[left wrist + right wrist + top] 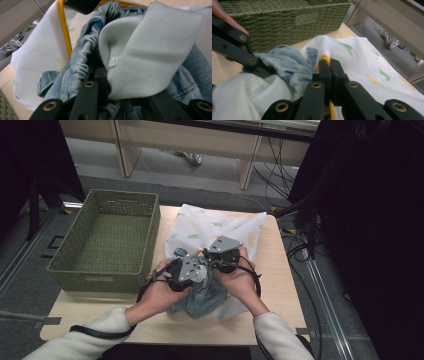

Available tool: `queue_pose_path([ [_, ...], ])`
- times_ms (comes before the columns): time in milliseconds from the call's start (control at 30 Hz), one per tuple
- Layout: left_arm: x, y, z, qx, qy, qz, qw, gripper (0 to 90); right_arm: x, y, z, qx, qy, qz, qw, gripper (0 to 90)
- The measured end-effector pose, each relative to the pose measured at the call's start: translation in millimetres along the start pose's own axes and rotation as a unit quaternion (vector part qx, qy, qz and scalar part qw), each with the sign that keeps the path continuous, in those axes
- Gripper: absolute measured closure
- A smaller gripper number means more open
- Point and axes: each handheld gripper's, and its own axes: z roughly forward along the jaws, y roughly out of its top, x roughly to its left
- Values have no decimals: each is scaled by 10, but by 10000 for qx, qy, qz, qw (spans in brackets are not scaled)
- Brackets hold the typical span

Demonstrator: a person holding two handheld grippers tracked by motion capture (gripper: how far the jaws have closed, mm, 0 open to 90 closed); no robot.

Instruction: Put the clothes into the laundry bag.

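Note:
A white laundry bag [215,225] printed with green and yellow leaves lies on the table, its mouth edged by a yellow rim [324,58]. My right gripper [329,65] is shut on that rim, seen in the high view as the right gripper [205,254]. A blue denim garment [80,60] and a pale fleece piece [155,50] bunch at the bag's mouth. My left gripper [103,75] is shut on the denim, with the fleece draped over one jaw. In the high view the left gripper [199,271] sits just in front of the right one.
An empty green woven basket [107,275] stands on the left of the wooden table [280,285], close to my left hand. Cables trail from both grippers. Beyond the table's far edge are a grey floor and wooden furniture legs.

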Motion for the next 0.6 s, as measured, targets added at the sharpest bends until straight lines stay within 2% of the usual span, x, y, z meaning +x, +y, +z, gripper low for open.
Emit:
queue_pose_path([
  [67,7,33,-28,-226,132,-57,9996,735,-12,-1,-18,-21,-28,62,10000,900],
  [100,7,33,-28,-226,132,-57,9996,736,-12,-1,-18,-21,-28,62,10000,900],
  [133,18,84,-95,-358,289,-19,9989,738,-41,4,-60,-120,-94,115,9998,900],
  [400,87,156,-294,-706,606,5,9957,737,-79,98,-207,-489,-207,187,9984,900],
  [467,92,169,-312,-697,677,100,9952,737,-73,118,-224,-553,-219,217,9980,900],
  [533,96,172,-310,-692,692,103,9952,737,-72,127,-227,-571,-237,171,9979,900],
  [600,104,156,-232,-589,663,146,9960,735,-61,119,-216,-547,-237,256,9979,900],
])
